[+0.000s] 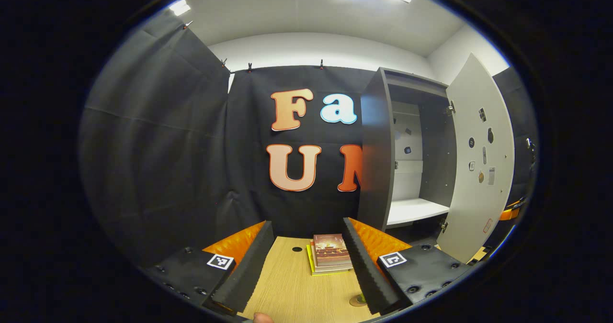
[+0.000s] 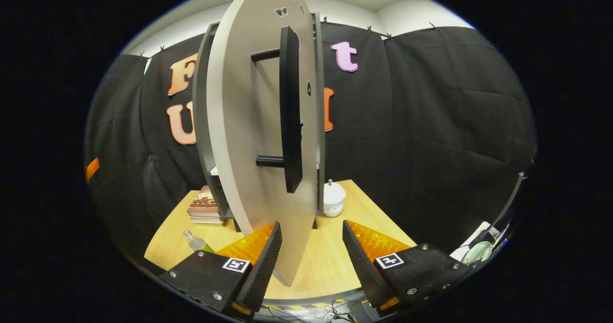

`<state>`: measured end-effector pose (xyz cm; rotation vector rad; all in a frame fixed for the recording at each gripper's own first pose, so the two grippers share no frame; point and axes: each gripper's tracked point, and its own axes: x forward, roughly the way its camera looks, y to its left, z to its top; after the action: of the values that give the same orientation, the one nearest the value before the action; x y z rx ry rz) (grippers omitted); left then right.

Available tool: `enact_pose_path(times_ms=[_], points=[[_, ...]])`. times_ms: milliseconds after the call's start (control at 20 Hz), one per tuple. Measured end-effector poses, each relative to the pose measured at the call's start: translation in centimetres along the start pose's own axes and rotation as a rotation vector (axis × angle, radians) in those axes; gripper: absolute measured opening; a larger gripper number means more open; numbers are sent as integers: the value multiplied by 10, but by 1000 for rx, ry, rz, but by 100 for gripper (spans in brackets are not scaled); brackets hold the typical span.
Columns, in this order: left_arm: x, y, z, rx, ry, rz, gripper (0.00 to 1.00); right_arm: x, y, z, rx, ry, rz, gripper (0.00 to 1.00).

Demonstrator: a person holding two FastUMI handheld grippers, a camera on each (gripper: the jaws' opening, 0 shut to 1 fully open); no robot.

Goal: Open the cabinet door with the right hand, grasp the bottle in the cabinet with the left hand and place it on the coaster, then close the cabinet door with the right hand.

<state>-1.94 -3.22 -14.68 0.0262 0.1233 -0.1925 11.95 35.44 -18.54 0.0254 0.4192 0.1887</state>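
**Door swung wide, both grippers empty**

Left gripper spread wide over table, nothing held; book stack ahead. Right gripper agape, straddling cabinet door edge below handle, gripping nothing. Bottle on table, left of door.

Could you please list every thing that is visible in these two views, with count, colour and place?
cabinet: one, dark grey, on the table, white shelf inside
cabinet door: one, light grey, swung open, black handle
books: a small stack, left of the cabinet
table: one, light wood
bottle: one, clear, at the table's front, near the books
white jar: one, behind the door
left gripper: open, over the table
right gripper: open, at the door's lower edge
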Motion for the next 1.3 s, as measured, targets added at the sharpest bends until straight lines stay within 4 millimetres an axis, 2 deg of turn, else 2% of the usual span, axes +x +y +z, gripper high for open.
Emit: enact_pose_path(times_ms=[300, 500, 550, 600, 650, 850, 1300], points=[[-1, 21, -6, -19, 17, 32, 95, 28, 57, 4, 15, -7, 111, 81], [3, 30, -12, -24, 31, 44, 95, 52, 99, 15, 27, -22, 193, 81], [4, 31, -12, -28, 34, 48, 95, 58, 111, 16, 31, -26, 217, 89], [6, 32, -13, -38, 34, 50, 95, 67, 121, 19, 31, -31, 232, 89], [9, 33, -12, -46, 34, 47, 95, 74, 129, 21, 26, -33, 242, 82], [20, 45, -4, -35, 24, 58, 95, 83, 142, 28, 2, -39, 272, 83], [28, 63, -4, -13, 18, 85, 95, 98, 143, 31, 1, -48, 253, 83]])
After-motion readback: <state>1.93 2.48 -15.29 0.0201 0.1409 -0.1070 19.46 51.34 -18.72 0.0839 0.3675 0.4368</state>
